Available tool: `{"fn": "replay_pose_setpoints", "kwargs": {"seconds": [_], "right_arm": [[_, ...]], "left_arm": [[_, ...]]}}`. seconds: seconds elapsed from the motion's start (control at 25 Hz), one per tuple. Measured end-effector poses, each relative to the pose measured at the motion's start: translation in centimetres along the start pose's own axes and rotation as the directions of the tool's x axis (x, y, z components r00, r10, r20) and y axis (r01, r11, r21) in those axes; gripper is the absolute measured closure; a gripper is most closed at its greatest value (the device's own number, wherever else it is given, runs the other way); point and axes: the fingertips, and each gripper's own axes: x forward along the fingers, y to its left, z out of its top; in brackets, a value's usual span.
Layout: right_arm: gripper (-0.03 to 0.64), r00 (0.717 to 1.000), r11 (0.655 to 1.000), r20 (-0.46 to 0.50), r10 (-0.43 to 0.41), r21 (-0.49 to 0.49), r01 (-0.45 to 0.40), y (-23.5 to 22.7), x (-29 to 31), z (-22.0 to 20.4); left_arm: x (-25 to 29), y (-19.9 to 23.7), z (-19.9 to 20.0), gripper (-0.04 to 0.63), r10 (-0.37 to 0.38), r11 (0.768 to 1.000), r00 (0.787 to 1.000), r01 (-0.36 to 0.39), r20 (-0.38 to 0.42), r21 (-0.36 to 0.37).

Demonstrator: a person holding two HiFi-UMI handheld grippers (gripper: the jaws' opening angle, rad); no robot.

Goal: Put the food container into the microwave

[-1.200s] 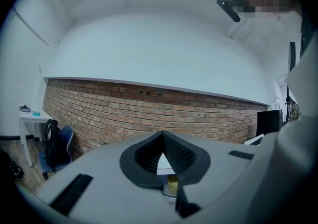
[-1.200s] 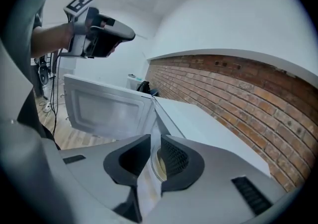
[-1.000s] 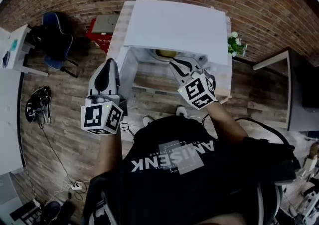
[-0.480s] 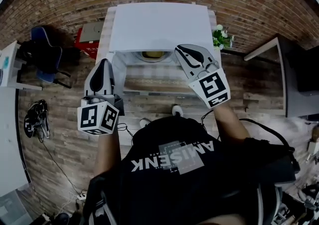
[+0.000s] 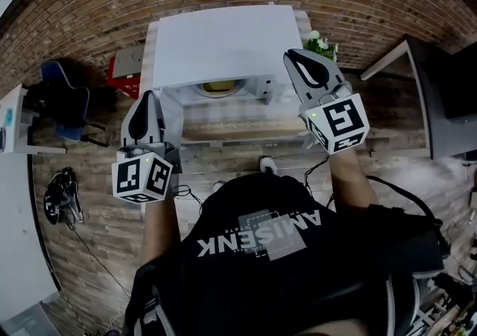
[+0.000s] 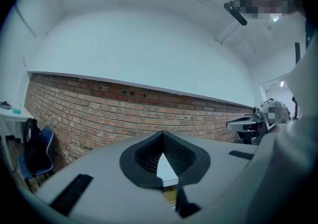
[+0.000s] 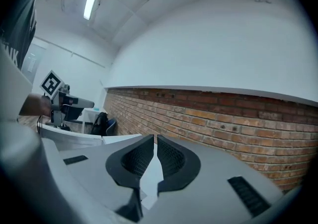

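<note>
From the head view, the white microwave [image 5: 223, 40] stands on a wooden table [image 5: 238, 132], its front cavity showing. A yellowish food container [image 5: 218, 87] sits inside the cavity. My left gripper [image 5: 147, 97] hovers by the microwave's front left corner, next to what looks like the opened door [image 5: 173, 109]. The right gripper [image 5: 294, 57] is raised beside the microwave's right side, away from the opening. Both grippers point up toward the brick wall; the left gripper [image 6: 162, 134] and the right gripper [image 7: 155, 139] are shut with nothing between their pads.
A small potted plant [image 5: 319, 44] stands behind the microwave's right corner. A red box [image 5: 119, 68] and a dark chair [image 5: 58, 74] sit on the floor at left. A white desk edge [image 5: 387, 59] lies to the right. Cables trail across the floor at left.
The right gripper has pulled back from the microwave's opening and swung out to the right. The left gripper stayed near the front left corner. The container remains inside.
</note>
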Motion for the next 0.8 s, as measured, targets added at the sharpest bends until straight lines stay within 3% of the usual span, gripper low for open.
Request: {"fn": "replay_pose_setpoints", "kwargs": {"seconds": [0.64,0.8], "right_arm": [[0.575,0.971,0.971,0.024,-0.237,0.027,0.236,-7.2,-4.6,0.8],[0.575,0.967,0.967,0.028,-0.252,0.036,0.25,-7.5,-4.8,1.1]], "left_arm": [[2.1,0.3,1.3,0.583,-0.028,0.999,0.999,0.027,0.026,0.031],[2.3,0.3,1.3,0.583,-0.027,0.999,0.999,0.027,0.027,0.027]]}}
